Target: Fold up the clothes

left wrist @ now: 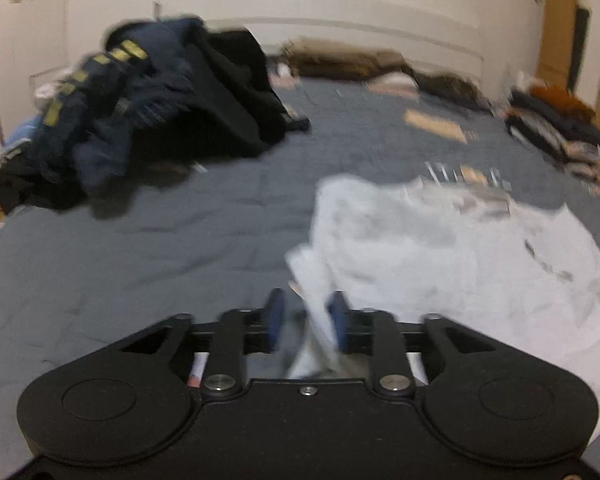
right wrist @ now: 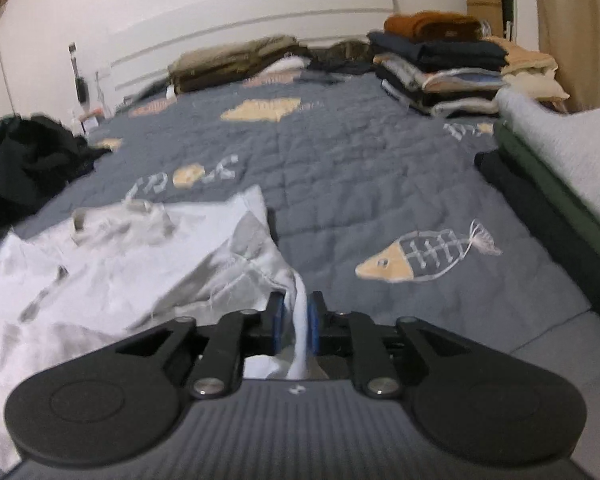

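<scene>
Now both tongs sit at the near edge of a white garment [left wrist: 440,248] spread on a grey quilted bed cover [right wrist: 360,168].

Left tongs [left wrist: 308,320] stand partly apart: a fold of the white cloth runs between the blue pads [left wrist: 277,316] and lies against the right-hand one, with a gap on the other side, so the cloth is not pinched. Right tongs [right wrist: 296,320] are nearly closed, their pads pressing a bunched strip of the same garment's edge. The garment lies rumpled across the near part of the bed, toward the right in the left wrist view and the left in the right wrist view. A heap of dark unfolded clothes [left wrist: 160,112] lies further back, and a stack of folded clothes [right wrist: 444,68] stands near the headboard [right wrist: 240,40]. Both views are blurred.
</scene>
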`<state>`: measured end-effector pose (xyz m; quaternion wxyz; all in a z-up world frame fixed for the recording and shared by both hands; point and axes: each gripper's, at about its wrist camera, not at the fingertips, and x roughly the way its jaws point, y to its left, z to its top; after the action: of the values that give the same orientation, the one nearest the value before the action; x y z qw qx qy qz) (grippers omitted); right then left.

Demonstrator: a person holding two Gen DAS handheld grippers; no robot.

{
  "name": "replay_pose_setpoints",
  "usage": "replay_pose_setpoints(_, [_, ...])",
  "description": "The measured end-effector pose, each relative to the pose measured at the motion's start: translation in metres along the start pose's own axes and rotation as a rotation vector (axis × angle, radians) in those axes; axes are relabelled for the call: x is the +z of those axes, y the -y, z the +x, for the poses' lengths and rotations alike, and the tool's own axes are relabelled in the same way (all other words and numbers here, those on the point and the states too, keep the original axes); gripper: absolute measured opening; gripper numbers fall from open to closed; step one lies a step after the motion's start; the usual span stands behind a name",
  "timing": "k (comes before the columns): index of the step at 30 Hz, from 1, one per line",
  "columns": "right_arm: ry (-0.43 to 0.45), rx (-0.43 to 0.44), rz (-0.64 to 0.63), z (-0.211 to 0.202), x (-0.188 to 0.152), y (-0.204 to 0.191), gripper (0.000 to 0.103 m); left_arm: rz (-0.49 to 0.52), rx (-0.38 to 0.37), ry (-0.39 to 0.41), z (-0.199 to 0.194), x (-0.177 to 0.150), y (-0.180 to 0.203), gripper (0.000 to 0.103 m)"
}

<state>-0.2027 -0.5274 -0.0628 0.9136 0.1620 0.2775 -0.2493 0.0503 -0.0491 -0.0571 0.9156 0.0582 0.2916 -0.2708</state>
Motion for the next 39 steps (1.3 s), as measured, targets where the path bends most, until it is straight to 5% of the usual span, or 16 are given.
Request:
replay_pose_setpoints(5, [0.077,0.027,-0.033,-0.04,0.012,-0.019,0.036,0.014,0.014,0.051,-0.044,0.001,0.002,0.039])
replay_pose_setpoints(19, [-0.008,0.379,-0.148,-0.081,-0.023,-0.146,0.041,0.149,-0.053,0.062,-0.099,-0.053,0.061,0.036])
replay_pose_setpoints(25, [-0.023,0.492,-0.217,-0.089,-0.041,-0.202,0.041,0.158,-0.077,0.041,-0.1,-0.067,0.065,0.015])
replay_pose_setpoints(34, [-0.073,0.632,-0.344,-0.083,-0.077,-0.248,0.041,0.195,-0.092,0.007,-0.082,-0.086,0.071,0.016])
replay_pose_setpoints(39, [-0.104,0.632,-0.425,-0.076,-0.092,-0.262,0.042,0.196,-0.07,-0.009,-0.07,-0.087,0.068,0.016])
